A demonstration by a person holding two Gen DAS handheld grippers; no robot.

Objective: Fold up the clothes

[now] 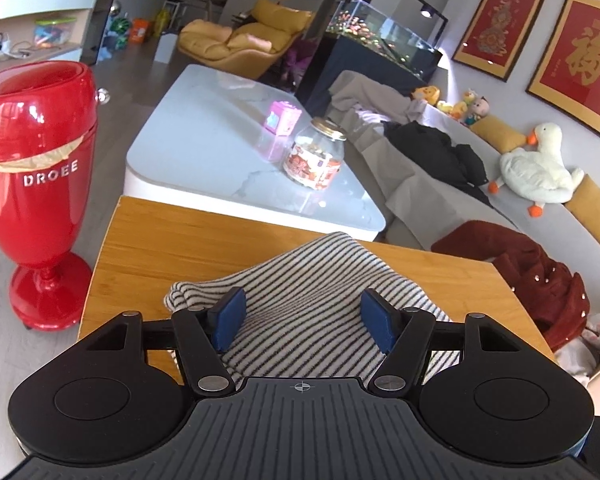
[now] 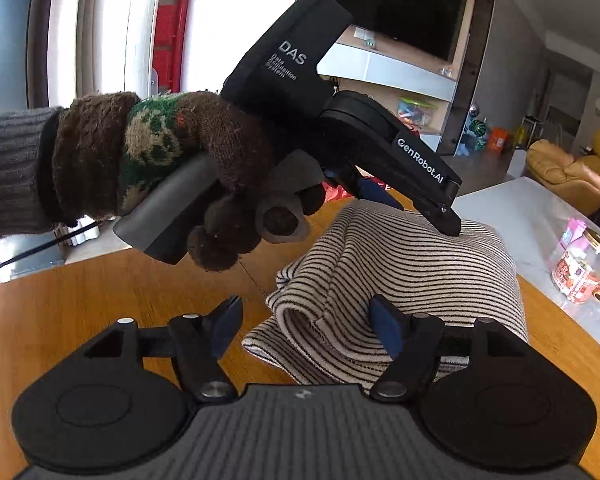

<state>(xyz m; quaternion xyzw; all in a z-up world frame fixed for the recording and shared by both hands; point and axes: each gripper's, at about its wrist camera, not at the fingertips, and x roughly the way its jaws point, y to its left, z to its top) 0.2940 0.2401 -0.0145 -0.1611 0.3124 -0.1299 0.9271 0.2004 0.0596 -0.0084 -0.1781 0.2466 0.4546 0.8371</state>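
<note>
A folded black-and-white striped garment (image 1: 316, 304) lies on a wooden table (image 1: 172, 248); it also shows in the right wrist view (image 2: 400, 272). My left gripper (image 1: 304, 316) is open, its blue pads wide apart just above the cloth. In the right wrist view the left gripper (image 2: 440, 216), held by a gloved hand (image 2: 188, 160), presses its tip down on the top of the garment. My right gripper (image 2: 306, 326) is open over the garment's near folded edge, its right pad touching the cloth.
A red vase (image 1: 40, 184) stands left of the wooden table. Behind is a white marble table (image 1: 204, 148) with a glass jar (image 1: 316, 156) and a pink box (image 1: 282, 118). A sofa with a red garment (image 1: 540, 276) and a plush goose (image 1: 540, 168) is at right.
</note>
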